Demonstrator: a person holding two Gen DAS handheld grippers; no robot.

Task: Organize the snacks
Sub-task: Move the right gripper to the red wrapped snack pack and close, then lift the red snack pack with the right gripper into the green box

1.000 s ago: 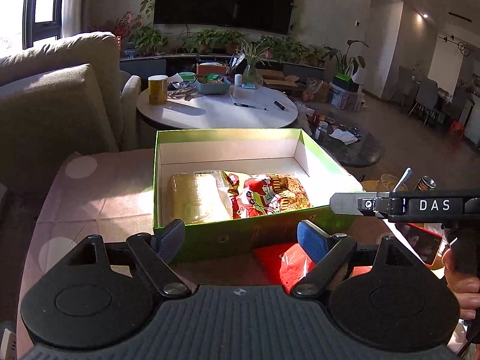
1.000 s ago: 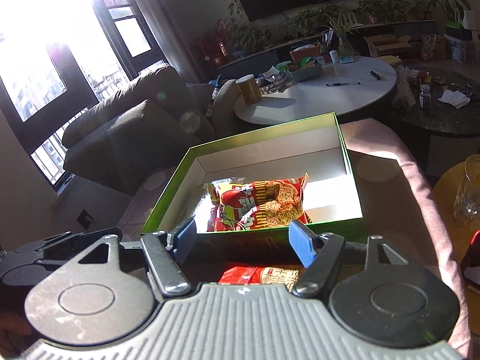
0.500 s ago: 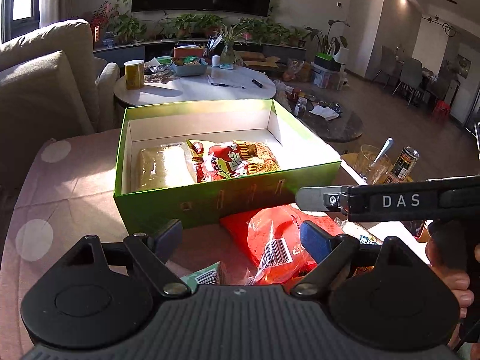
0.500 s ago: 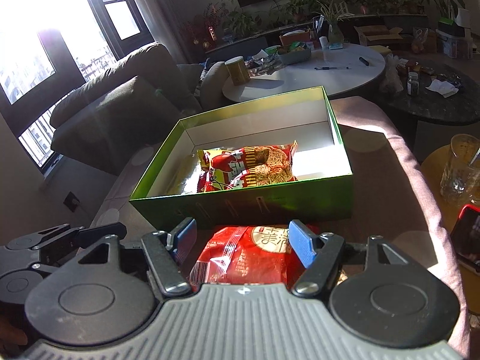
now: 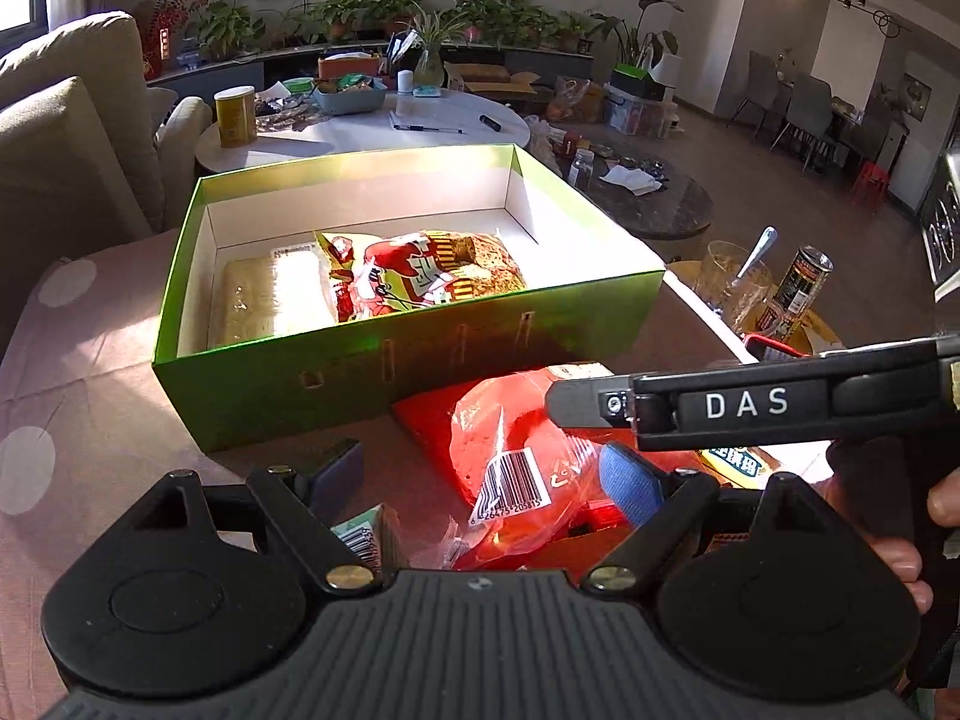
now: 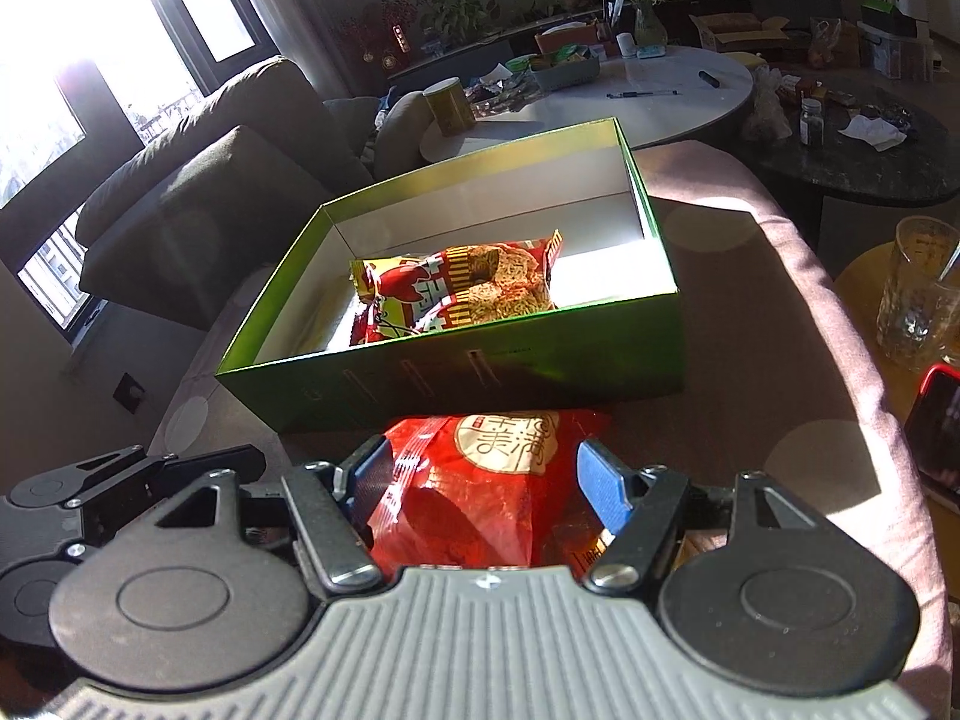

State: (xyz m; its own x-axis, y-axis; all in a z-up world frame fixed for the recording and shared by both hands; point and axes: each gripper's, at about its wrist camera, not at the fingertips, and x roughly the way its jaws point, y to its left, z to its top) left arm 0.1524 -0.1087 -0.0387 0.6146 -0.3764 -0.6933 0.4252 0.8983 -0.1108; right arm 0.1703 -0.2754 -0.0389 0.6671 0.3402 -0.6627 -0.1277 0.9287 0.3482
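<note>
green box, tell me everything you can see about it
The green box is an open, lidless rectangular carton, apparently cardboard, glossy green outside and white inside, with a row of small slot marks on its near wall. It sits flat on the pink dotted cloth. Inside lie a pale clear-wrapped packet and a red and yellow noodle bag. A red snack bag lies just outside the near wall; contact is unclear.
</note>
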